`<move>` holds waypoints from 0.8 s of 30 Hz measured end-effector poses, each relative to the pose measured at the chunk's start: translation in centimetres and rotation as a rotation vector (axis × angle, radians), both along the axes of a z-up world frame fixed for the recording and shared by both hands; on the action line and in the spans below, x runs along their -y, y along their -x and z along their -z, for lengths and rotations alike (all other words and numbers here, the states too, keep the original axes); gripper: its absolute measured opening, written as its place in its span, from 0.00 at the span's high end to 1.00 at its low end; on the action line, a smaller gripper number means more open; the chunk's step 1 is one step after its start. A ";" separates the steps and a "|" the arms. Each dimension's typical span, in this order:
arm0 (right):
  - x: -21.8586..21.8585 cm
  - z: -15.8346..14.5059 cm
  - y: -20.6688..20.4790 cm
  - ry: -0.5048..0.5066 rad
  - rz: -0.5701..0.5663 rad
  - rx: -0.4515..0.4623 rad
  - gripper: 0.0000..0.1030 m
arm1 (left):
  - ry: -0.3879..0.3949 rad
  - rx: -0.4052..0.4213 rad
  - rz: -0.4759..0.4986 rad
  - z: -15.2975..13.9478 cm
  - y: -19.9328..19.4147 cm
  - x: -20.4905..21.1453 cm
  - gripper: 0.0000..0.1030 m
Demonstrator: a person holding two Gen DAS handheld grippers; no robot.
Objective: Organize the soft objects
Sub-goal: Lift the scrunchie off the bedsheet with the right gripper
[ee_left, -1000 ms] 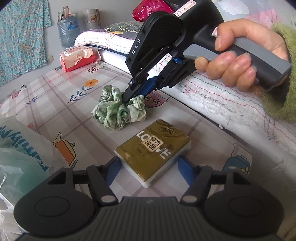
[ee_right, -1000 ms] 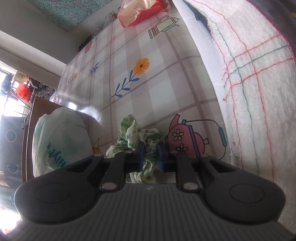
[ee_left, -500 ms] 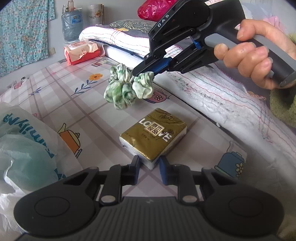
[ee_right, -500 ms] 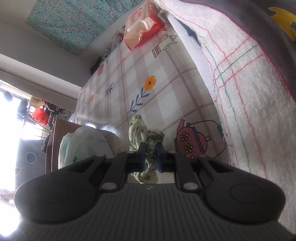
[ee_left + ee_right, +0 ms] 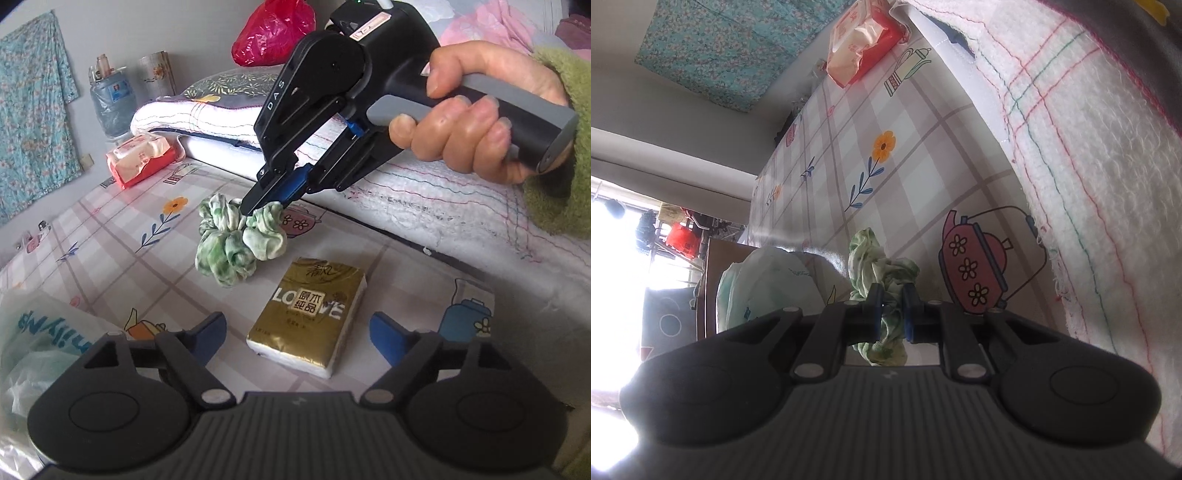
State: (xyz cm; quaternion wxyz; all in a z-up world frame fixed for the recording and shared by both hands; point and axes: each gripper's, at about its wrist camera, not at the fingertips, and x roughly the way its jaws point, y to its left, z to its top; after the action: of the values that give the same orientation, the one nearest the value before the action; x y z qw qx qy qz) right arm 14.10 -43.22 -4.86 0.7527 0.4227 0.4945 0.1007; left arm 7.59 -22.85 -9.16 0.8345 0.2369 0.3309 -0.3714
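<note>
The desk [image 5: 110, 258] has a checked cloth with flowers and teapots. A folded white blanket [image 5: 424, 206] lies along its far side. A gold tissue pack [image 5: 306, 314] lies between the blue fingers of the left gripper [image 5: 299, 334], whose jaws are opening without touching it. The right gripper [image 5: 258, 205] is clamped on the green scrunchie [image 5: 236, 243], just behind the pack.

crumpled green-white scrunchie [image 5: 240, 243] just behind flat gold tissue pack [image 5: 308, 314]
</note>
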 end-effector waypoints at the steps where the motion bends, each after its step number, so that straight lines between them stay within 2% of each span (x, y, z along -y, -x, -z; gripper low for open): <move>1: 0.1 0.1 0.0 -0.004 0.001 -0.002 0.90 | -0.007 -0.005 0.003 0.3 -0.3 0.3 0.17; 4: 0.3 0.6 0.0 -0.027 -0.001 -0.013 0.90 | -0.013 -0.039 -0.004 1.0 -1.0 0.9 0.18; 6: 0.4 1.0 0.1 -0.047 -0.001 -0.018 0.90 | -0.009 -0.074 -0.021 1.3 -1.6 1.0 0.28; 10: 0.3 1.5 0.2 -0.088 0.000 -0.019 0.90 | 0.030 -0.120 -0.054 1.3 -2.1 0.6 0.34; 16: 0.2 0.4 0.4 -0.113 0.002 0.014 0.90 | 0.054 -0.099 -0.077 0.2 -1.4 -0.2 0.39; 24: -1.1 -4.8 1.1 -0.116 -0.021 0.125 0.90 | 0.136 -0.011 -0.139 -4.3 -0.1 -3.7 0.39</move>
State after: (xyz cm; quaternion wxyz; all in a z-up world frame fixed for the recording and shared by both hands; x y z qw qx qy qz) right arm 12.98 -42.15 -0.09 0.7552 0.4534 0.4445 0.1632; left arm 7.66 -19.11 -4.85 0.8706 0.1540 0.3251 -0.3357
